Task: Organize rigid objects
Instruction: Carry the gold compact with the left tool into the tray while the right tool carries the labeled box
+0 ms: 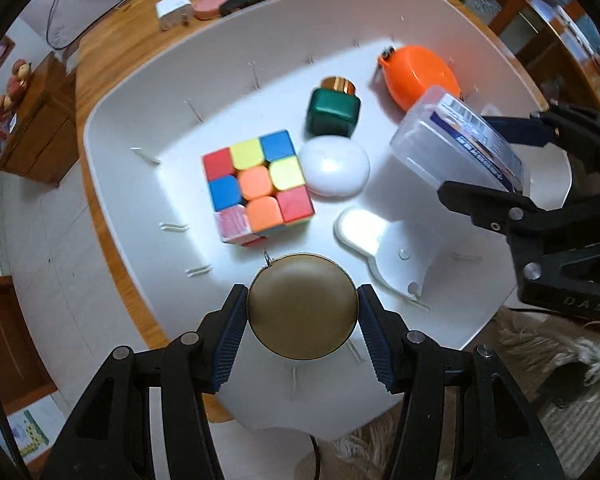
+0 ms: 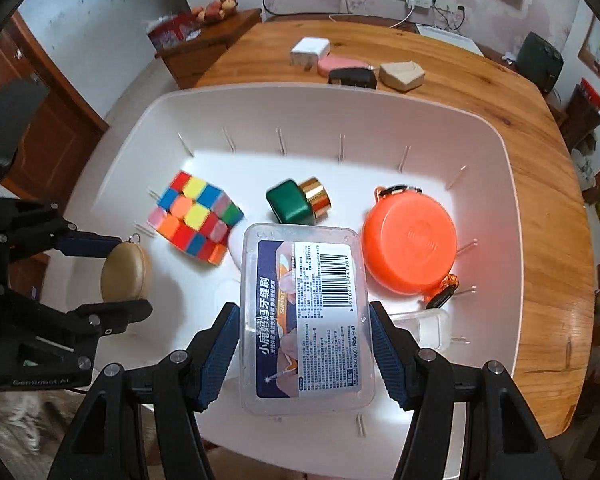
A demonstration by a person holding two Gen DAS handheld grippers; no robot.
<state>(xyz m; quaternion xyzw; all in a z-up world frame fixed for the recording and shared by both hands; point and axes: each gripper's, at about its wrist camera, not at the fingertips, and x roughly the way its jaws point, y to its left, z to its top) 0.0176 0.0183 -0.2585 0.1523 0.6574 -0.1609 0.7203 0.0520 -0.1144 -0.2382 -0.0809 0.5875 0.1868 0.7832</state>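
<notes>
Left gripper (image 1: pixel 302 322) clamped by both blue pads on a round olive-gold disc (image 1: pixel 302 306), jaws part open to the disc's width, pointed down over the near edge of the white tub (image 1: pixel 112 128). Small metal ring seen at the disc's top edge. Right gripper (image 2: pixel 304 354) clamped on a clear plastic box (image 2: pixel 304 312) with a blue barcode label, pads pressed against its long sides, jaws likewise part open to the box's width. Box held tilted above the tub floor, over the middle and right part.

Lying loose in the tub: a puzzle cube (image 1: pixel 256 186) of mixed colours towards the left; a green bottle (image 1: pixel 333 114) with a gold cap on its side just beyond it; a white oval case (image 1: pixel 334 168) touching the cube's right edge; an orange round case (image 1: pixel 418 76) with a clip at the far right; a flat white piece (image 1: pixel 376 240) near the front. A small clear container (image 2: pixel 424 326) glimpsed below the orange case in the right wrist view.

On the wooden table (image 2: pixel 480 92) behind the tub, close together in a row: a white charger (image 2: pixel 310 52), a pink case (image 2: pixel 340 65), a black charger (image 2: pixel 353 78), a beige block (image 2: pixel 402 76).
</notes>
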